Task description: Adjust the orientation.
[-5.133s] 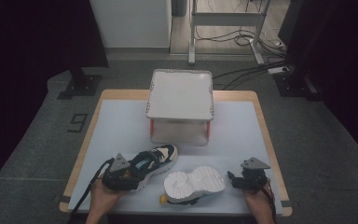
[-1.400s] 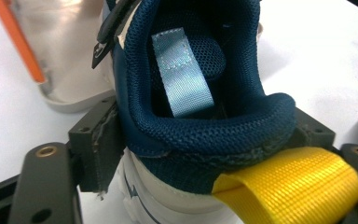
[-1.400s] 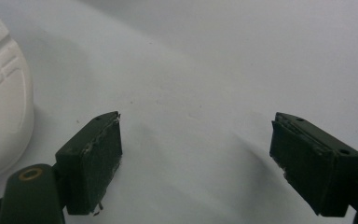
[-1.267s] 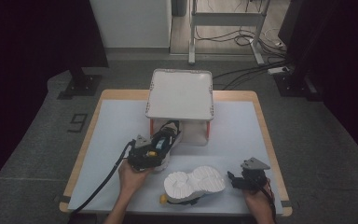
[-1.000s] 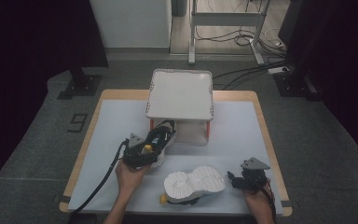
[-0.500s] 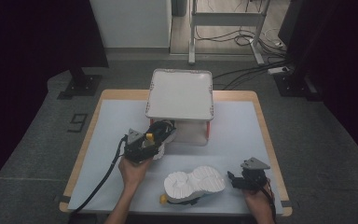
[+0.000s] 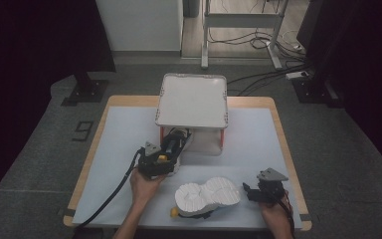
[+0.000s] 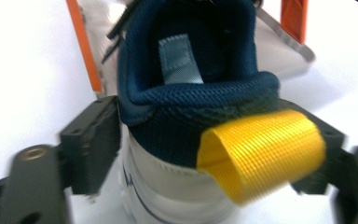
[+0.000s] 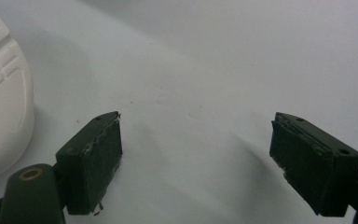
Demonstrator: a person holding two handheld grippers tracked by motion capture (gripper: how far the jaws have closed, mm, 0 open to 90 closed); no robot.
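Shoe [image 7: 175,145] toe hidden under the box lid [image 7: 193,102]; its heel is cut off in the left gripper view.

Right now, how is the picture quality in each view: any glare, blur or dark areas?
High view: dim overall, the surroundings nearly black, the white table evenly lit, the box lid pale but readable. Left gripper view: the table is blown out to pure white, and the yellow heel loop and jaws look soft, too close to focus. Right gripper view: grey and even, soft shadows beside the jaws, the white sole slightly blurred.
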